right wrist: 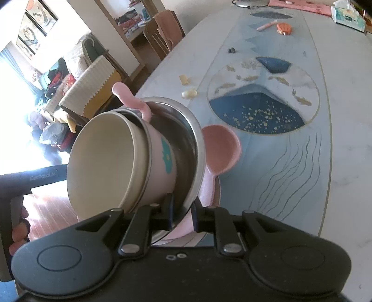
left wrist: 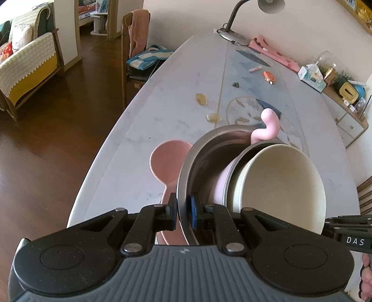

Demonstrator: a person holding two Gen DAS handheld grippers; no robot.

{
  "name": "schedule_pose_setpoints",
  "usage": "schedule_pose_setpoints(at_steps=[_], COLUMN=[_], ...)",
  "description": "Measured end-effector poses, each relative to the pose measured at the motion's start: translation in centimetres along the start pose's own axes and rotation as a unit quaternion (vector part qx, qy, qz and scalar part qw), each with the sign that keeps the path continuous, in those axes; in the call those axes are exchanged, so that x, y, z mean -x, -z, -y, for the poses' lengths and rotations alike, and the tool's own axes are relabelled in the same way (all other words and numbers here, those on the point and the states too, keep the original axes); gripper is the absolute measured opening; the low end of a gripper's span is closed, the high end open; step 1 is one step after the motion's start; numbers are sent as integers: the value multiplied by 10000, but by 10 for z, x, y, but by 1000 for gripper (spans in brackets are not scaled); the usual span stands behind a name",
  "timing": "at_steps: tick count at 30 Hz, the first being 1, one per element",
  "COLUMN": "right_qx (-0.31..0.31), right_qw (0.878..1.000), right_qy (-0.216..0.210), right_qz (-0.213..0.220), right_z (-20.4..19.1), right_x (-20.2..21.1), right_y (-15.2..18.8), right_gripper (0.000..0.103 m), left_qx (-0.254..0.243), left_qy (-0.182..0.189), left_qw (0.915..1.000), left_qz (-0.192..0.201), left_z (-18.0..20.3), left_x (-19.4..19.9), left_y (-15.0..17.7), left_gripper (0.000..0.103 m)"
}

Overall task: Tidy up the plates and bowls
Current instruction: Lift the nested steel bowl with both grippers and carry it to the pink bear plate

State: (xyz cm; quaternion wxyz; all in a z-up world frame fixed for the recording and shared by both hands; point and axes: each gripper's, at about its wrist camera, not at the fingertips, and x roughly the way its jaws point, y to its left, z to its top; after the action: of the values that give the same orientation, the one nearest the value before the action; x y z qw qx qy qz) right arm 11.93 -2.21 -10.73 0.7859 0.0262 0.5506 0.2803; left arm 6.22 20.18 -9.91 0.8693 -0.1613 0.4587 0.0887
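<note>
The long marbled bench [left wrist: 162,111] carries the work, its far half strewn with odds that have no part in the job: a desk lamp [left wrist: 234,21], a tissue box [left wrist: 311,77] and a few scraps, all well apart from the dishes. Over the near end hangs a nested stack, and its outermost piece is the steel bowl [left wrist: 209,148], tipped on its side so that its mouth faces across the bench rather than up. That tilt seems to follow from the grip: each of the two tongs pinches the thin rim from its own side, so the stack swings between two narrow holds instead of sitting flat. Inside the steel bowl sits a pink handled cup [right wrist: 160,158] with a teal mark on its wall, its curled handle [left wrist: 267,125] poking past the rim, and a cream bowl [left wrist: 279,185] is nested in that; nesting lets one lift move all three. The left tongs [left wrist: 182,209] are drawn narrow with the steel rim clamped between the pads, and the right tongs [right wrist: 183,213] are likewise nearly closed on the rim opposite. Beneath the stack lies a pink spoon-shaped dish [left wrist: 167,160]; whether the stack touches it I cannot tell. The stack looks bound for that dish.
</note>
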Motion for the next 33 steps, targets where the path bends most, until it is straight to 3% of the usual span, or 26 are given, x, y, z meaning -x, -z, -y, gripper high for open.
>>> schedule_pose_setpoints(at_steps=[24,33], right_qx=[-112,-198], right_qw=[9995,9988], right_qy=[222,364], right_qz=[-212,-241], right_z=[5,7], right_x=[-17,-12], right_y=[8,10], right_gripper=[17,30], left_qx=[79,70], left_qy=[71,37], left_qw=[9995,9995], left_qz=[-309,-301], left_z=[-8,-9], left_x=[-30,-27], left_y=[7,8], left_gripper=[11,11])
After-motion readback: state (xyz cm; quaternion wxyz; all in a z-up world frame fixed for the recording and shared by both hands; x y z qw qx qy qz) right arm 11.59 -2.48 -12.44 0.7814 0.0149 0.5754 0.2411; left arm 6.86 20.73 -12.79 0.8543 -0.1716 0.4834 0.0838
